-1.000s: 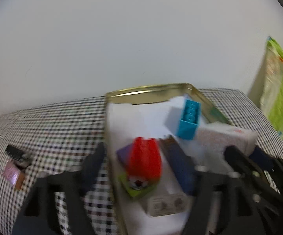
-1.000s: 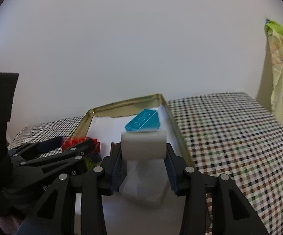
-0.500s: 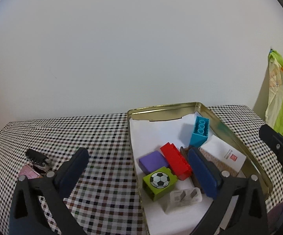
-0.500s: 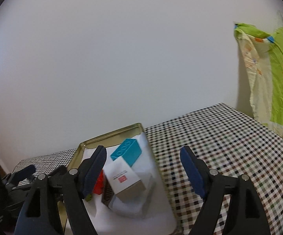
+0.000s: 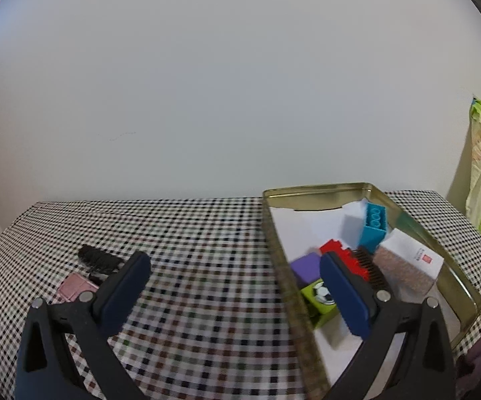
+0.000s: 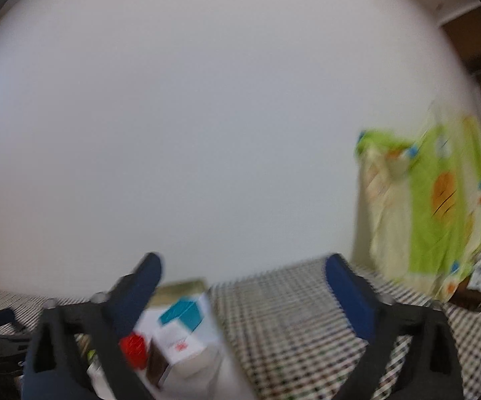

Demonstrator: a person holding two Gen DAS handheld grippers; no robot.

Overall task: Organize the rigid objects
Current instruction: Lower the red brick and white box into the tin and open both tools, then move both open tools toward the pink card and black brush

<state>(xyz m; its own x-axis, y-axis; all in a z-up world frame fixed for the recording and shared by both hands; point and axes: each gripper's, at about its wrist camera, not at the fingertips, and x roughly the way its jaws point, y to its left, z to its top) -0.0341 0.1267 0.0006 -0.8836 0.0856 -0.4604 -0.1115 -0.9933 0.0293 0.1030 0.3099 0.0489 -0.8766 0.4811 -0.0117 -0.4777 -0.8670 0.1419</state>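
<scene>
Checkered tablecloth (image 5: 207,250) bears the gold tin (image 5: 453,266) holding the bricks and white box (image 5: 410,263); both the left gripper (image 5: 233,286) and right gripper (image 6: 243,286), right jaws just opened, stand spread and empty, so the next reach best targets the black brush (image 5: 98,260) outside, approached low and squarely.

Black-white checkered tablecloth (image 5: 207,253); plain white wall (image 5: 240,83) at 12 o'clock; green-yellow patterned fabric (image 6: 440,206) hanging at 3 o'clock.
</scene>
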